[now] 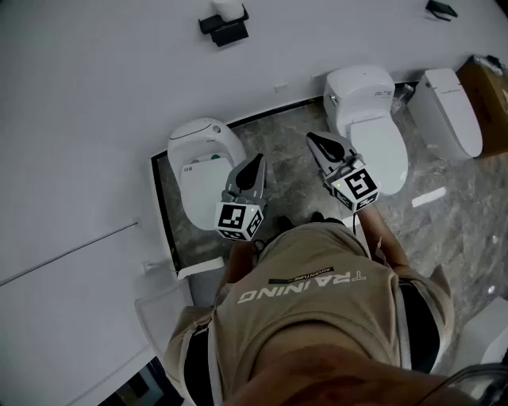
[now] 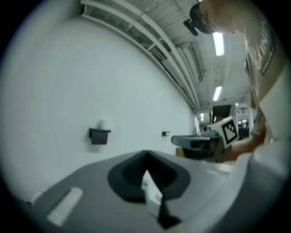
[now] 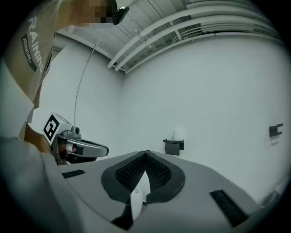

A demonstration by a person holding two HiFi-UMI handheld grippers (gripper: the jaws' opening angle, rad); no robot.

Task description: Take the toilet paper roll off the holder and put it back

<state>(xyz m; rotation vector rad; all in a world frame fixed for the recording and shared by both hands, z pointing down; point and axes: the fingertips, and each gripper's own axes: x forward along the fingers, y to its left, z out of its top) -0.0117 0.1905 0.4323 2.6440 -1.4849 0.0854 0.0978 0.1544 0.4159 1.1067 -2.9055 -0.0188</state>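
Left tool [image 1: 256, 162]: jaws pressed together with nothing between them, held up in front of the person's chest.
Right tool [image 1: 315, 139]: likewise closed and empty, just right of the left one.
Toilet paper roll [image 1: 228, 8]: far off on the white wall, sitting at the top of the dark holder [image 1: 225, 28], well apart from both tools.
Risk, closed jaws: arriving at the roll with the jaws together would likely nudge it off the holder rather than take it, so they need to open first.
Risk, the path: the left toilet [image 1: 202, 162] stands between the person and the holder, and a long lean over it could make the reach unsteady.
Risk, the grip: a soft roll probably dents or unwinds if squeezed hard, and a loose hold could drop it to the floor or onto a toilet.
Risk, putting back: misjudging the holder's edge may leave the roll tipping off.
Count, tools: two.
Count, rolls: one, on one holder.
Count, toilets: three plainly seen (left, middle [image 1: 369, 119], right [image 1: 452, 111]).
Count, other wall fittings: one small dark one at far right [image 1: 440, 9].
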